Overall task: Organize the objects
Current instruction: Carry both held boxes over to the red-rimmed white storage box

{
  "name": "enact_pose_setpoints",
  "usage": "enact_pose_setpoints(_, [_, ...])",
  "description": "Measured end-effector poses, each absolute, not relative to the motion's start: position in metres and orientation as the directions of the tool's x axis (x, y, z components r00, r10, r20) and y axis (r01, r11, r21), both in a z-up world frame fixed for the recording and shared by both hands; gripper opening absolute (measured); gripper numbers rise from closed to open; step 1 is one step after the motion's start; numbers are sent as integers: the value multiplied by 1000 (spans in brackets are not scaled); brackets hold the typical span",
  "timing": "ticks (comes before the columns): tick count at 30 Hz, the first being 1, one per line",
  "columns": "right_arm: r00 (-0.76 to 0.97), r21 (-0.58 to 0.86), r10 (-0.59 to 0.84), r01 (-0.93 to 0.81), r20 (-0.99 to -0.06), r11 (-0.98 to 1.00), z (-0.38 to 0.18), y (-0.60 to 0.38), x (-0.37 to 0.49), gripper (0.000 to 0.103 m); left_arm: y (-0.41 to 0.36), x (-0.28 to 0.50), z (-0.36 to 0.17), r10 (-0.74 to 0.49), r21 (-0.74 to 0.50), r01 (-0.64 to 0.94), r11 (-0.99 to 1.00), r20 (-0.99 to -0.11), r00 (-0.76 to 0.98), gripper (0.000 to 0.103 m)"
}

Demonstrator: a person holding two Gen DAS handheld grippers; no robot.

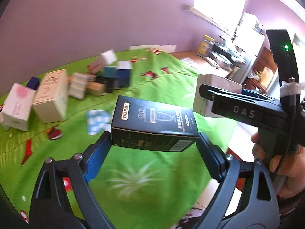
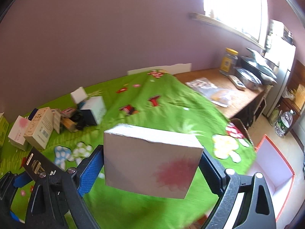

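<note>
We carry the black DORMI box (image 1: 154,127) clamped crosswise in the left tool (image 1: 152,145) and the white flower-print box (image 2: 152,162) clamped in the right tool (image 2: 150,162), above the green cloth (image 2: 171,103). The orange-rimmed box (image 2: 274,164) lies to the right, nearer the right hand.

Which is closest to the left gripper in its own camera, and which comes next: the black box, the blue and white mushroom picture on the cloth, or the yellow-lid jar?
1. The black box: held in the left gripper itself.
2. The blue and white mushroom picture: on the green cloth, just behind the box, to the left.
3. The yellow-lid jar: far back right, by the wall.
</note>
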State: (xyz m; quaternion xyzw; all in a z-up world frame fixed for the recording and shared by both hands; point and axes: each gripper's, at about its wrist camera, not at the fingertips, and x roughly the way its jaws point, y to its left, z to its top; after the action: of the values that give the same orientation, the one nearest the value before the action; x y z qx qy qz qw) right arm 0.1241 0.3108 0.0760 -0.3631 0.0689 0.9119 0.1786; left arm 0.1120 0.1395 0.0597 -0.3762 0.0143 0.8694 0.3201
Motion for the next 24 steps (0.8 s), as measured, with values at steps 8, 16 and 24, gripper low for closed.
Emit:
enact_pose_setpoints(8, [-627,-27,370,-486,-685,-874,75,375,181,94,212,153,64,612,-162,-704,-692,-649,-452,91])
enact_pose_setpoints(16, [-511,-67,499,-648,-700,-758,68,446,240,95,278,196,67,672,-121,-805,-581,-630,-390,91])
enact_pose_setpoints(24, [-396,-100,562,-748,-727,-656,54,494,284,95,328,227,60,714,-115,-874,-471,-631,-302,91])
